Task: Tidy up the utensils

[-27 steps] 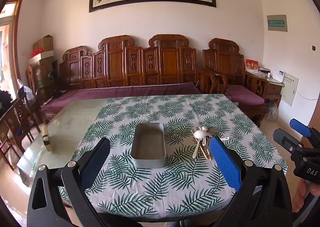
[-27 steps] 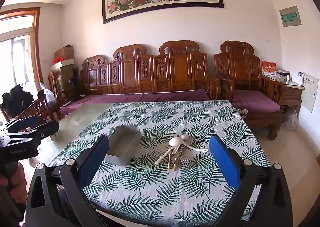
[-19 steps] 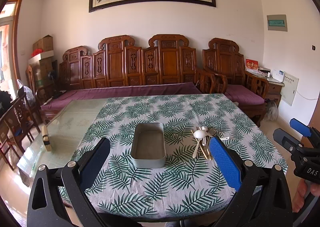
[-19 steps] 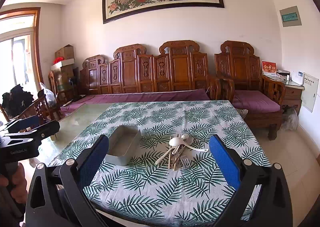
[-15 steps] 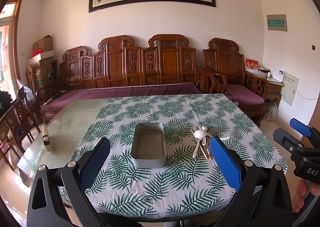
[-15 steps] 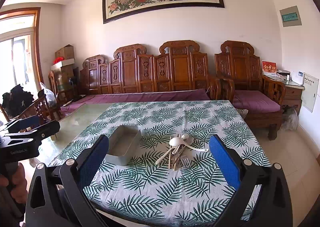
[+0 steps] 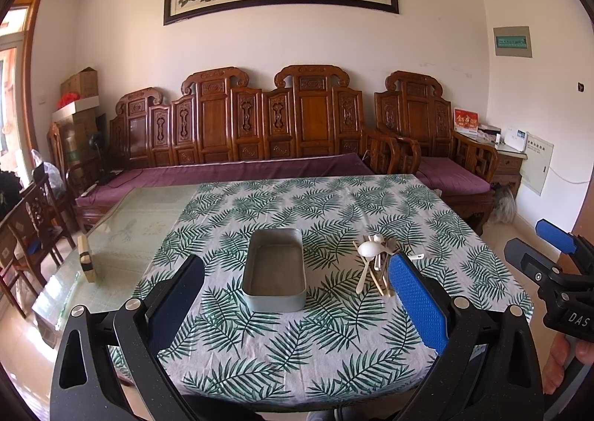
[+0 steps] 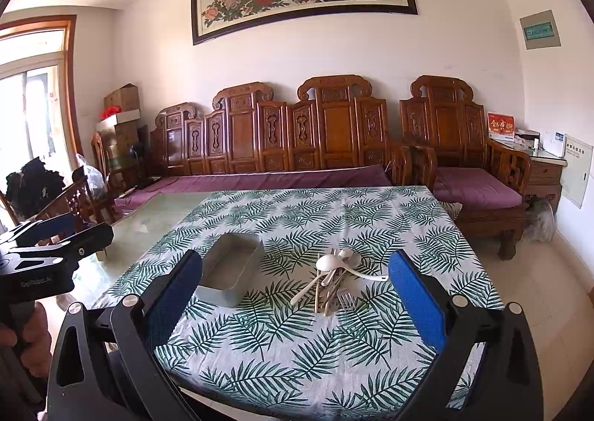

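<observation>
Utensils [image 8: 332, 281] heaped in a loose pile on the leaf-print tablecloth [image 8: 297, 354], just right of the empty grey tin [image 8: 230, 274]; pile and tin near each other but not touching. White spoons on top, wooden-looking sticks and a fork head underneath, handles crossing. Nothing in the tin yet, so sorting not begun, by the look of it.

Right gripper [image 8: 295, 298] held short of the table edge, pads wide apart and holding nothing, aimed roughly at the pile. Left gripper [image 7: 295, 294] likewise spread and empty, facing the tin.

Best to start with the topmost white spoon [image 8: 326, 263], not the buried pieces. Come down with fingers straddling the handle crosswise, away from the bowl, and pinch one piece only. Lift straight up and slowly, so tangled neighbours fall free instead of dragging across the cloth. Thin handles likely to pivot in the pads; grip near the balance point. Left tool useful for steadying the tin, which looks light enough to slide
</observation>
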{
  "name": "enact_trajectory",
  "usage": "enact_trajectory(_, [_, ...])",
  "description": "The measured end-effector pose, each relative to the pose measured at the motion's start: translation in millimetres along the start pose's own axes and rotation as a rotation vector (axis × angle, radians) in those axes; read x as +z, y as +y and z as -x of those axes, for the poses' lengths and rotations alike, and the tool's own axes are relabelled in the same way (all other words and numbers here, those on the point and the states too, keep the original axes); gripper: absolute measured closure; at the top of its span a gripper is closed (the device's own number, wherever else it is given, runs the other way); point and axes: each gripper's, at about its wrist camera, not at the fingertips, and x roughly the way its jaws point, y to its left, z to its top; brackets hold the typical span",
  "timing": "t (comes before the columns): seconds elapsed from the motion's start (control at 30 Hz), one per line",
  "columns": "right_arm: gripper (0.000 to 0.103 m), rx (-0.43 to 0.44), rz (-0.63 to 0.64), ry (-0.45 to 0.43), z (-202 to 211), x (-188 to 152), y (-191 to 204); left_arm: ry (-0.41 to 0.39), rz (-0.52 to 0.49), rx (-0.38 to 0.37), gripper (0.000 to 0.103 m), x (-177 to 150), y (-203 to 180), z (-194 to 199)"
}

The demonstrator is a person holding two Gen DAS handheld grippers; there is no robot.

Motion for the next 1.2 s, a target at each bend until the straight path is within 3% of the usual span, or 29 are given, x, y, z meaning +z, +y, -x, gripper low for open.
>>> enact_trajectory(1.2, [0.003, 0.002, -0.004, -0.004, 1.7, -0.5, -1.4, -0.005, -0.019, -0.009, 0.007, 2.7, -11.8, 8.0])
